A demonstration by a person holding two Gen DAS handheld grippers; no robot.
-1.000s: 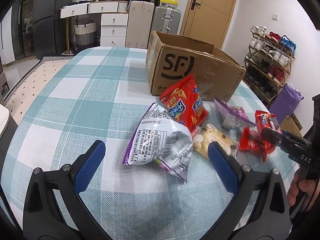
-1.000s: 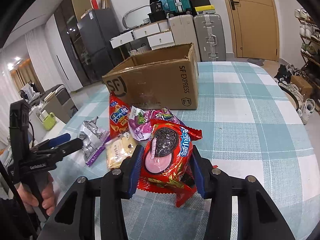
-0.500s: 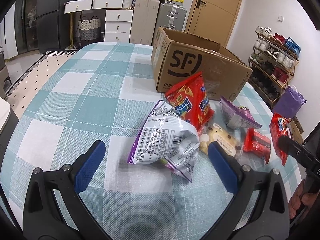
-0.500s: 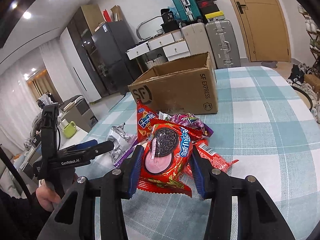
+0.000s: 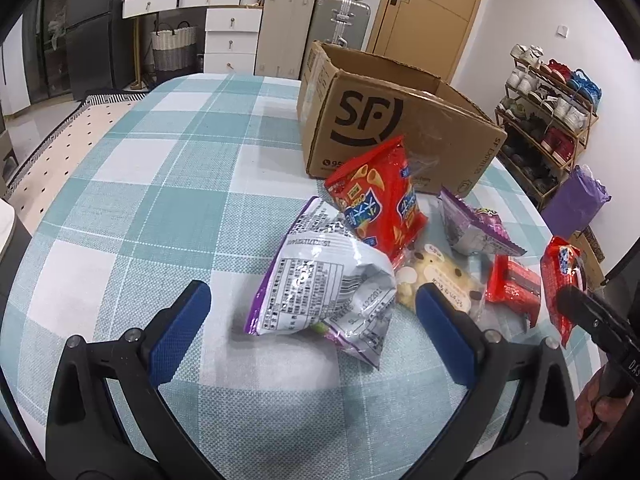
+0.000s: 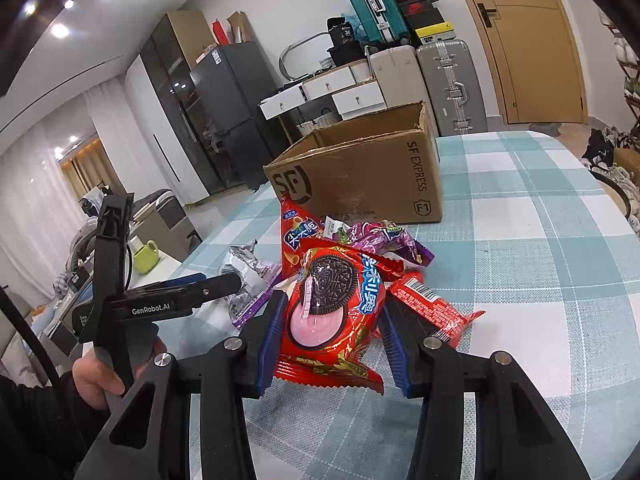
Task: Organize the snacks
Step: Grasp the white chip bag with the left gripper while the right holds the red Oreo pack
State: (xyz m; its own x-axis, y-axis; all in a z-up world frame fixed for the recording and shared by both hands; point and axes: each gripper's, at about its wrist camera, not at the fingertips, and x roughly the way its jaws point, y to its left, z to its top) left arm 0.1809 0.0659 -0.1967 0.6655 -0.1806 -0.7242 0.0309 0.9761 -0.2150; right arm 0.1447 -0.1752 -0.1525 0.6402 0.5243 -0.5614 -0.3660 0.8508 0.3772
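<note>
My right gripper point(image 6: 332, 320) is shut on a red Oreo packet point(image 6: 334, 304) and holds it above the table; the packet also shows at the right edge of the left wrist view point(image 5: 558, 280). My left gripper point(image 5: 308, 320) is open and empty, just in front of a silver-and-purple snack bag point(image 5: 320, 284). Behind that bag lie a red chip bag point(image 5: 376, 200), a cream cookie pack point(image 5: 436, 280), a purple bag point(image 5: 472, 224) and a red wafer pack point(image 5: 514, 284). An open SF cardboard box point(image 5: 384, 120) stands behind the pile.
The table wears a teal-and-white checked cloth point(image 5: 160, 184). Beyond it are suitcases point(image 5: 340, 20), white drawers point(image 5: 232, 32) and a shoe rack point(image 5: 552, 100). The left gripper's handle point(image 6: 160, 304) sits to the left in the right wrist view.
My right gripper has lifted the Oreo packet up off the red wafer pack and tilted upward. My left gripper has moved a little closer to the silver bag and stays open.
</note>
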